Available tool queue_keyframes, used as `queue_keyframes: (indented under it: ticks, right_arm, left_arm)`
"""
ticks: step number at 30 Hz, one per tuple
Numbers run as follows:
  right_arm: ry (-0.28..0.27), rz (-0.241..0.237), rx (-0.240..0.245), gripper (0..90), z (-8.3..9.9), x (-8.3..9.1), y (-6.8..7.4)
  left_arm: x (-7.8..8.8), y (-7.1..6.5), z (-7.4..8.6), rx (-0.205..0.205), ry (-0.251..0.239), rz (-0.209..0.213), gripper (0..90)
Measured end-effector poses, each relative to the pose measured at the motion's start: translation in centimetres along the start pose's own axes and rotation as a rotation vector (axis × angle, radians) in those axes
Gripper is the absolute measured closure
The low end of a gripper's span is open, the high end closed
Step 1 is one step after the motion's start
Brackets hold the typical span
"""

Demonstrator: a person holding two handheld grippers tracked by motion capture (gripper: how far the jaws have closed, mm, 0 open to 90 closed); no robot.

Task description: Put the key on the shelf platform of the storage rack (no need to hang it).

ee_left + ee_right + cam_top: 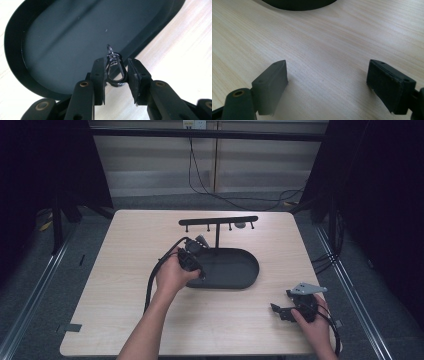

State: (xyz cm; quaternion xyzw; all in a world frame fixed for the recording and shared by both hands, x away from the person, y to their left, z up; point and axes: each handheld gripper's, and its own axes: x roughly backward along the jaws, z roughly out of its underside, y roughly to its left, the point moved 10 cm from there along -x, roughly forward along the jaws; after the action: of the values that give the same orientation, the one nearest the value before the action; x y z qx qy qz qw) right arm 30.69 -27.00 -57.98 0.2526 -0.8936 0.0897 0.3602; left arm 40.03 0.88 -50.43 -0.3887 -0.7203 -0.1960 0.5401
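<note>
1. Over the near-left rim of the tray [250, 270]: left gripper [192, 261], held in the left hand [170, 276], jaws closed on a silver clasp [114, 68].
2. Between the pads [99, 72] of that gripper: clasp upright, swivel ring at top, oval body pinched from both sides, lower end just above the tray rim as seen in the left gripper view.
3. Behind the clasp: dark oval tray floor, bare; light wood table [130, 310] to the right of the tray in the left gripper view.
4. At the far side of the tray: black stand [218, 222], upright post rising from the tray, crossbar with small pegs hanging below.
5. Near-right of the tray, well apart from it: right gripper [281, 311], resting low at the table's near-right corner in the right hand [312, 320], grey plate on top.
6. Right gripper jaws: spread wide, nothing between them, bare table wood in the gap in the right gripper view.
7. Top edge of the right gripper view: dark tray rim, well ahead of the jaws.
8. Beyond the table, past the stand: cables on the floor.
</note>
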Motion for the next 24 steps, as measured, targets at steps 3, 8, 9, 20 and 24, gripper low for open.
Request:
queue_keyframes:
  ticks: [3, 8, 9, 20, 24]
  right_arm:
    - [0.000, 0.000, 0.000, 16.5, 0.0, 0.0, 0.0]
    - [0.001, 0.000, -0.002, 16.5, 0.0, 0.0, 0.0]
    - [0.000, 0.000, 0.000, 16.5, 0.0, 0.0, 0.0]
    - [0.002, 0.000, -0.004, 16.5, 0.0, 0.0, 0.0]
    - [0.000, 0.000, 0.000, 16.5, 0.0, 0.0, 0.0]
  left_arm:
    - [-0.7, 0.1, -0.1, 0.010, -0.004, -0.008, 68.2]
    - [-1.4, 0.2, -0.1, 0.009, -0.001, -0.012, 68.1]
    - [-1.5, 0.2, -0.1, 0.010, -0.002, -0.013, 68.1]
    - [-2.1, 0.3, -0.2, 0.015, -0.007, -0.029, 68.1]
    - [-2.5, 0.4, 0.0, 0.014, 0.006, -0.033, 68.1]
